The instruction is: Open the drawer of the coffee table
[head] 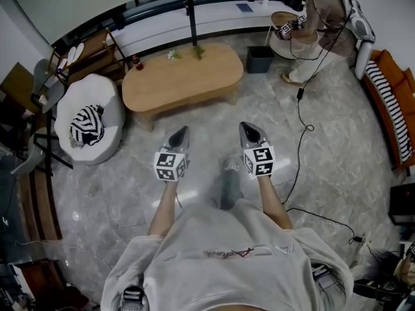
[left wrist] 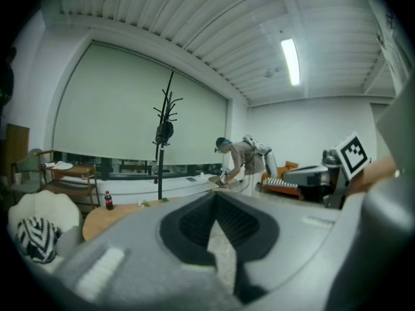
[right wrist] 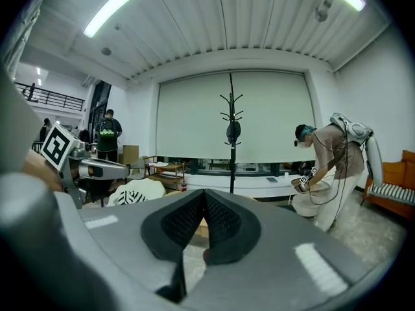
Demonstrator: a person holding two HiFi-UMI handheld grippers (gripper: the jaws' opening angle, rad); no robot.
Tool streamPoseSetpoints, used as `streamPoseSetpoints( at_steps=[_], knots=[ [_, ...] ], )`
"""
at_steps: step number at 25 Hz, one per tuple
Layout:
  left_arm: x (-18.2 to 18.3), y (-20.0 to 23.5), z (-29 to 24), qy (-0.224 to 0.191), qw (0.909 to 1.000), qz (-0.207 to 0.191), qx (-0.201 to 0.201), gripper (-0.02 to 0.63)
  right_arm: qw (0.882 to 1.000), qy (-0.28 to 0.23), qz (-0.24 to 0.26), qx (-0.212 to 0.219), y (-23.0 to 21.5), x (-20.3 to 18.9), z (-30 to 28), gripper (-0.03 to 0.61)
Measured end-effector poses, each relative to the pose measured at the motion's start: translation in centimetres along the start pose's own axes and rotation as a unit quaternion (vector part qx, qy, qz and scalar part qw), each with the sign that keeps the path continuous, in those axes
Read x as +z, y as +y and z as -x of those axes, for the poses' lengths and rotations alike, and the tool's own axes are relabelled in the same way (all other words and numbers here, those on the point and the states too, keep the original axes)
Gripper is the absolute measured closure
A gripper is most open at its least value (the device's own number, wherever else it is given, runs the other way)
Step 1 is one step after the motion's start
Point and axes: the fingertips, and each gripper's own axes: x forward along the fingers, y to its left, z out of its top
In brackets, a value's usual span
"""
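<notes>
The coffee table (head: pixel 183 80) is a low oval of light wood standing on the marble floor ahead of me; no drawer front shows from above. My left gripper (head: pixel 181 131) and right gripper (head: pixel 246 126) hover side by side short of the table's near edge, both shut and empty. In the left gripper view the jaws (left wrist: pixel 216 194) meet at a point, with the tabletop (left wrist: pixel 104 216) off to the left. The right gripper (right wrist: pixel 202 193) is likewise shut, and a sliver of the wooden table (right wrist: pixel 201 228) shows between its pads.
A cola bottle (head: pixel 136 62) and small plants stand on the table's far side. Left is a white armchair (head: pixel 110 99) with a striped cushion (head: pixel 87 126). Beyond are a coat stand (head: pixel 190 11), a dark bin (head: pixel 259 59) and a person (head: pixel 321 18). A cable (head: pixel 299 141) crosses the floor; an orange sofa (head: pixel 389 96) is at right.
</notes>
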Motion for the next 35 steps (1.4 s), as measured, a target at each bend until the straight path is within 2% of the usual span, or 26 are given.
streamPoseSetpoints(
  at_steps=[12, 24, 31, 35],
  knots=[
    [3.8, 4.2, -12.2, -0.002, 0.9998, -0.003, 0.019, 0.614, 1.000, -0.005, 0.003, 0.019, -9.0, 3.4, -10.6, 0.574],
    [7.6, 8.0, -22.3, -0.005, 0.9974, 0.004, 0.072, 0.614, 0.997, -0.015, 0.009, 0.070, -16.8, 7.7, -20.3, 0.574],
    [7.1, 9.3, -27.0, 0.007, 0.9960, 0.013, 0.088, 0.614, 0.996, -0.014, 0.004, 0.088, -19.8, 8.1, -24.6, 0.574],
    [6.0, 10.1, -28.1, 0.017, 0.9957, 0.023, 0.088, 0.614, 0.995, -0.006, 0.001, 0.097, -19.6, 7.7, -26.6, 0.574]
  ],
)
